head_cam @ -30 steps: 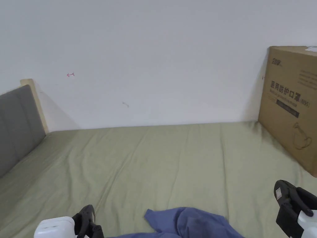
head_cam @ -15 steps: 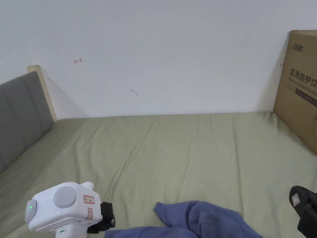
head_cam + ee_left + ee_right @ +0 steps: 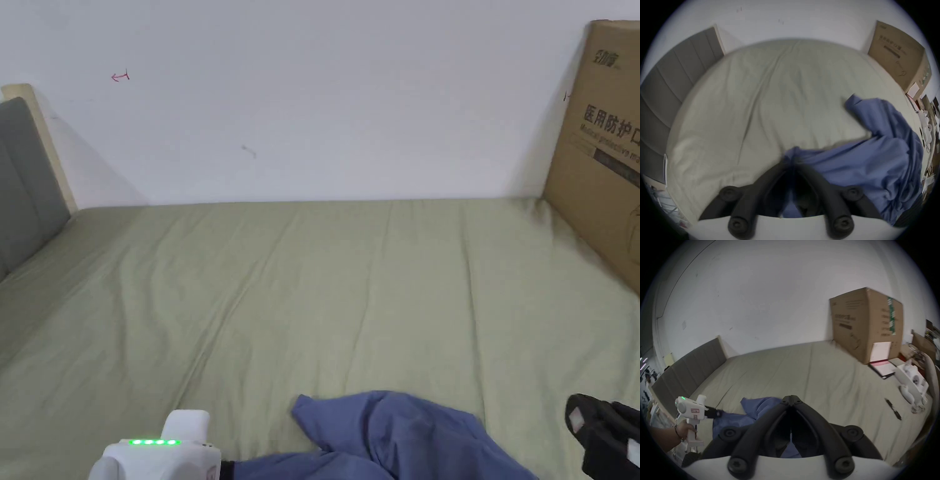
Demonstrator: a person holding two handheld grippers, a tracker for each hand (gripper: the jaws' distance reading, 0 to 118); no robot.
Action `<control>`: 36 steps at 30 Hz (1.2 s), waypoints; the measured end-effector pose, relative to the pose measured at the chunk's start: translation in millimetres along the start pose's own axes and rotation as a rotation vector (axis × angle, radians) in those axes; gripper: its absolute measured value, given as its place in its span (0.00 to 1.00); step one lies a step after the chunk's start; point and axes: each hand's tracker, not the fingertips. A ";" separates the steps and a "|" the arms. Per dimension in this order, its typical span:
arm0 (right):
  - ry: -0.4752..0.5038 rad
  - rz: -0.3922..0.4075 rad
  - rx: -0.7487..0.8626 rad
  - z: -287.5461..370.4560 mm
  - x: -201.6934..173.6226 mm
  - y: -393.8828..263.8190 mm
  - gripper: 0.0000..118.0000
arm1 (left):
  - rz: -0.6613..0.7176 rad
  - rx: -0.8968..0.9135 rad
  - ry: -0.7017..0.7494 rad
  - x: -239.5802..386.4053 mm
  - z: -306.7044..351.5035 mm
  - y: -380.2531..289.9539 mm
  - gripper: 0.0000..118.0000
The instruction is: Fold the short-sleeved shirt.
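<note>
A blue short-sleeved shirt (image 3: pixel 387 437) lies crumpled on the green bed sheet (image 3: pixel 350 281) near the front edge. In the left gripper view, the shirt (image 3: pixel 875 154) spreads to the right, and my left gripper (image 3: pixel 791 156) is shut on its near edge. The right gripper view shows that left gripper (image 3: pixel 718 413), held in a hand, pinching the shirt (image 3: pixel 760 405) at its left side. In the head view the left gripper (image 3: pixel 225 470) sits at the bottom left. My right gripper (image 3: pixel 791 398) has its jaws together with nothing between the tips. It hovers right of the shirt (image 3: pixel 594 425).
A large cardboard box (image 3: pixel 600 144) stands at the bed's far right against the white wall. A grey headboard (image 3: pixel 25 181) runs along the left. A clipboard (image 3: pixel 881 368), white devices (image 3: pixel 912 386) and a black object (image 3: pixel 893 408) lie on the right side of the bed.
The head camera has tilted down. The left gripper rose beside the shirt's left edge, then sank lower in view, now pinching that edge. The right gripper stays at the right edge.
</note>
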 end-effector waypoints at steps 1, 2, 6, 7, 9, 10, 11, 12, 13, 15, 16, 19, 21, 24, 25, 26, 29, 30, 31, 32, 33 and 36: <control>0.051 0.006 -0.043 -14.0 1.0 5.6 0.00 | 0.010 0.052 -0.001 -0.7 13.1 -4.3 0.00; 0.102 -0.011 -0.085 -29.2 2.9 11.8 0.00 | 0.055 0.096 -0.043 -5.6 30.3 -10.2 0.00; 0.217 -0.130 -0.254 -101.9 5.7 42.8 0.00 | 0.106 0.147 -0.154 -11.2 75.1 -30.6 0.00; 0.220 -0.147 -0.316 -125.4 4.0 50.9 0.14 | 0.113 0.165 -0.152 -11.3 85.2 -28.6 0.00; 0.175 -0.130 -0.462 -171.7 -3.1 61.6 0.83 | 0.159 0.203 -0.187 -18.2 103.6 -36.3 0.00; 0.164 -0.088 -0.543 -196.9 -8.6 59.0 0.92 | 0.188 0.206 -0.203 -21.1 109.6 -38.9 0.00; 0.154 -0.070 -0.614 -220.4 -12.6 61.0 0.91 | 0.202 0.203 -0.206 -23.5 114.0 -41.3 0.00; 0.162 -0.009 -0.638 -226.6 -18.8 53.5 0.91 | 0.215 0.203 -0.209 -26.2 117.8 -44.6 0.00; 0.160 0.084 -0.667 -260.3 -31.3 50.7 0.91 | 0.221 0.200 -0.207 -28.9 120.5 -48.0 0.00; 0.152 0.179 -0.769 -298.0 -41.7 39.7 0.91 | 0.229 0.188 -0.199 -33.0 121.7 -52.7 0.00; 0.138 0.216 -0.810 -307.0 -52.8 33.9 0.91 | 0.233 0.179 -0.191 -35.7 121.9 -55.7 0.00; -0.001 0.254 -0.906 -339.0 -48.1 13.9 0.76 | 0.246 0.149 -0.173 -44.3 118.7 -63.5 0.00; -0.024 0.233 -0.970 -347.6 -39.3 2.1 0.67 | 0.261 0.127 -0.164 -49.1 116.4 -68.3 0.00; 0.042 0.240 -0.870 -320.4 -38.3 10.5 0.01 | 0.281 0.111 -0.169 -56.7 114.8 -75.2 0.00; 0.073 0.267 -0.867 -311.8 -38.7 12.3 0.01 | 0.283 0.109 -0.169 -57.3 114.5 -76.4 0.00; 0.087 0.281 -0.856 -298.2 -36.9 16.1 0.01 | 0.285 0.105 -0.168 -58.0 115.1 -77.2 0.00; 0.176 0.210 -0.740 -247.5 -19.4 41.2 0.01 | 0.282 0.130 -0.174 -59.0 125.5 -74.9 0.00; 0.174 0.183 -0.682 -229.0 -10.9 51.9 0.01 | 0.279 0.157 -0.174 -59.2 131.8 -72.1 0.00; 0.164 0.146 -0.614 -206.0 0.2 65.6 0.01 | 0.279 0.194 -0.167 -62.0 141.1 -69.5 0.00; 0.151 0.088 -0.551 -182.5 16.2 82.0 0.01 | 0.276 0.231 -0.167 -64.6 151.5 -63.8 0.00; 0.152 0.048 -0.511 -163.0 28.0 94.5 0.01 | 0.274 0.263 -0.160 -67.3 160.7 -58.0 0.00; 0.157 -0.051 -0.434 -104.4 67.0 133.2 0.01 | 0.263 0.340 -0.159 -81.5 192.7 -32.1 0.00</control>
